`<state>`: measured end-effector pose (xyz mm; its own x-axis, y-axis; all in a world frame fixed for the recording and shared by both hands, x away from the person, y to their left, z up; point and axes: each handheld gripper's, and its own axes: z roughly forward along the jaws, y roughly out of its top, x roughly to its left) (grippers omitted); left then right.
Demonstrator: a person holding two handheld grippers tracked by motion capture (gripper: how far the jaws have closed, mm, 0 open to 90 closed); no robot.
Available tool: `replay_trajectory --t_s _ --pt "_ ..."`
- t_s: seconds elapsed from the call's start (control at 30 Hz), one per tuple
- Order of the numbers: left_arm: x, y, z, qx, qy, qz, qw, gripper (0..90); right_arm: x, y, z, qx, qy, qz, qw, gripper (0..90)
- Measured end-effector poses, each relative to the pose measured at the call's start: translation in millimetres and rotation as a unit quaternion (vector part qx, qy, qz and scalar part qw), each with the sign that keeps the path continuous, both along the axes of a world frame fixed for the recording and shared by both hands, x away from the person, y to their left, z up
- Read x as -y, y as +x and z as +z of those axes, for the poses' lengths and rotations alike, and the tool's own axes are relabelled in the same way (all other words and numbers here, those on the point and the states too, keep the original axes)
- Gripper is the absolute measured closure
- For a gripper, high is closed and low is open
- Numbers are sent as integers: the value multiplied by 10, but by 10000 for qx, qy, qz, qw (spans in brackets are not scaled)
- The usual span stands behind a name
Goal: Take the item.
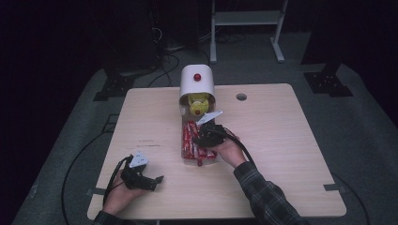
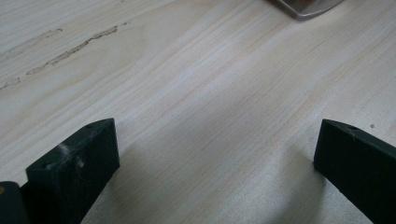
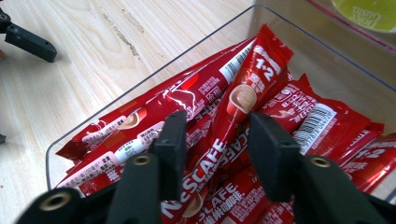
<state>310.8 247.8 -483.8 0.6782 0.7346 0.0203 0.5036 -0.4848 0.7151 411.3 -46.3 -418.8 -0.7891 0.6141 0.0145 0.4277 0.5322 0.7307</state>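
Observation:
A clear plastic tray [image 1: 182,151] on the wooden table holds several red Nescafe coffee sachets [image 3: 243,98]. My right gripper [image 3: 218,140] reaches down into the tray [image 3: 140,88] with its jaws on either side of one sachet lying on top of the pile. A narrow gap shows beside the left jaw, so the pads do not press. In the high view this gripper [image 1: 202,139] hangs over the sachets [image 1: 189,138]. My left gripper [image 1: 154,180] rests low near the table's front left, open, with bare wood between its wide jaws [image 2: 217,130].
A white rounded dispenser [image 1: 197,82] with a red knob stands at the tray's far end, yellow capsules [image 1: 197,101] in its mouth. A cable hole [image 1: 241,97] sits behind on the right. A tray corner [image 2: 303,9] shows ahead of the left gripper.

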Motion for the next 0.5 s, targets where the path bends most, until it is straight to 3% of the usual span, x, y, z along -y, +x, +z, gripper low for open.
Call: replay_trajectory --t_s 0.3,0.5 --pt "0 0 0 -1 -1 -4 10000 0 -21 -45 40 108 21 59 9999 805" --pt "1 0 -1 1 -12 5 10000 0 -72 -66 64 86 13 78 9999 824"
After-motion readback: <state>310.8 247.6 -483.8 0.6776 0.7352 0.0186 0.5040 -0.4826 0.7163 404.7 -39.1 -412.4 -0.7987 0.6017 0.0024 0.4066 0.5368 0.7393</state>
